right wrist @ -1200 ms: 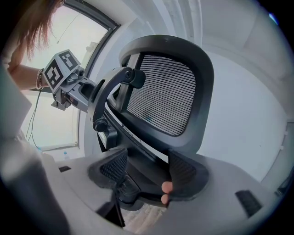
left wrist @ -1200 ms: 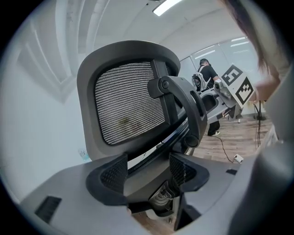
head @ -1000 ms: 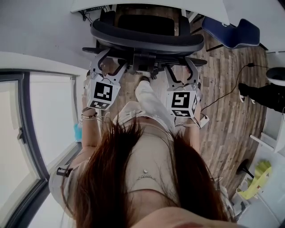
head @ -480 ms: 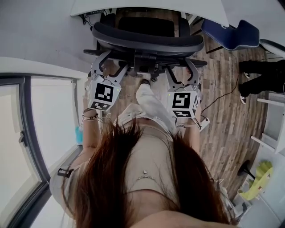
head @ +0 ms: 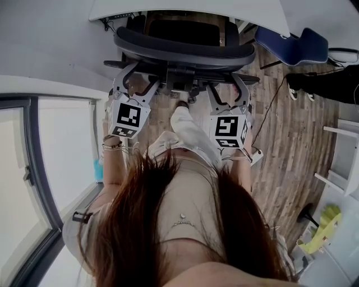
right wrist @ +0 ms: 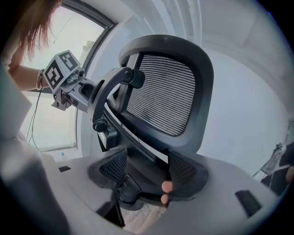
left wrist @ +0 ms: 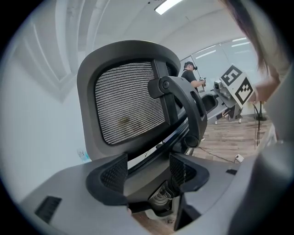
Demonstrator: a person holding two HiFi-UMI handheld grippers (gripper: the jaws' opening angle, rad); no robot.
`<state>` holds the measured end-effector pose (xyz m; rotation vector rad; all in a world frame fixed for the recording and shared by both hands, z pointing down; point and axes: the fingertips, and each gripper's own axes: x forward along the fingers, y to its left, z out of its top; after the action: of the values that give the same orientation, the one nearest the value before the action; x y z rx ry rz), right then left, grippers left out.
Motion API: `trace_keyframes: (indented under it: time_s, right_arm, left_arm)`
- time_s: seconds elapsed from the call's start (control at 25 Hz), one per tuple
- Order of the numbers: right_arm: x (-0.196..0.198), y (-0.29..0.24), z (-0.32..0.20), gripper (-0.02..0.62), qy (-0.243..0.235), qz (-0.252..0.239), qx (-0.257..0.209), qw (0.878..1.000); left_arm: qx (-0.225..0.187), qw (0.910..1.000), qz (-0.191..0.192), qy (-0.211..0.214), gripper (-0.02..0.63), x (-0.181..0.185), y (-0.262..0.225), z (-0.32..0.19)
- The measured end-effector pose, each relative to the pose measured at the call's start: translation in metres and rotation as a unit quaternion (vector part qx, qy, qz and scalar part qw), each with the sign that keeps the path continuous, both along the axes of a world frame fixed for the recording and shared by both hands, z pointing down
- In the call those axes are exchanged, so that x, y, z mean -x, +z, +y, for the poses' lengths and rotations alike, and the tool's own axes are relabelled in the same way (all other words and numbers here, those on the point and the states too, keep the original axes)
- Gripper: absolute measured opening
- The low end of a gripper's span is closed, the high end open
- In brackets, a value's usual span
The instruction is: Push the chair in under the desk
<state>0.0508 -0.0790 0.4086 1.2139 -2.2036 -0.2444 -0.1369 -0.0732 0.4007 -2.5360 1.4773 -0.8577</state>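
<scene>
The left hand-held gripper (left wrist: 146, 172) is held with its jaws spread, and the lower rim of the chair (head: 185, 49) back is seen between its pads. The right hand-held gripper (right wrist: 148, 170) is spread likewise, with the same rim lying between its pads. Whether the pads actually touch the rim cannot be settled, though contact seems likely. In the head view both are seen side by side at the backrest, one toward each end. The chair is stood facing the white table (head: 140, 7), with its seat partly beneath the tabletop and its backrest outside it. A wood floor (head: 291, 146) lies below, and a blue seat (head: 291, 42) is seen to the chair's right.
</scene>
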Motion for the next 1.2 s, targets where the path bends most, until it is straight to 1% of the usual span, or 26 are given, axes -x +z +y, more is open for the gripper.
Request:
trace_keyframes:
  time_s: [0.24,0.48,0.68,0.84,1.0,1.2]
  right_arm:
    - [0.001,-0.001,-0.013,0.284,0.004,0.001,-0.003,1.000]
    - [-0.003,0.001,-0.029,0.284,0.009,0.001,0.002,1.000]
    - [-0.006,0.003,-0.043,0.284,0.008,0.002,0.005,1.000]
    - [-0.003,0.002,-0.053,0.284,0.002,0.001,0.000,1.000]
    - [-0.007,0.002,-0.062,0.284,0.007,0.003,0.005,1.000]
    - [-0.009,0.004,-0.075,0.284,0.008,0.004,0.008,1.000]
  left_arm:
    - [-0.004,1.0000,0.003,0.004,0.273,0.001,-0.001,-0.013]
    - [-0.003,0.9999,-0.009,0.004,0.273,-0.002,-0.003,-0.030]
    - [0.002,1.0000,-0.007,0.002,0.273,-0.004,-0.001,-0.042]
    - [0.003,1.0000,0.002,0.002,0.273,-0.005,0.001,-0.051]
    - [0.007,0.9999,-0.008,0.001,0.273,-0.006,-0.002,-0.060]
    - [0.010,1.0000,-0.002,0.000,0.273,-0.008,0.000,-0.072]
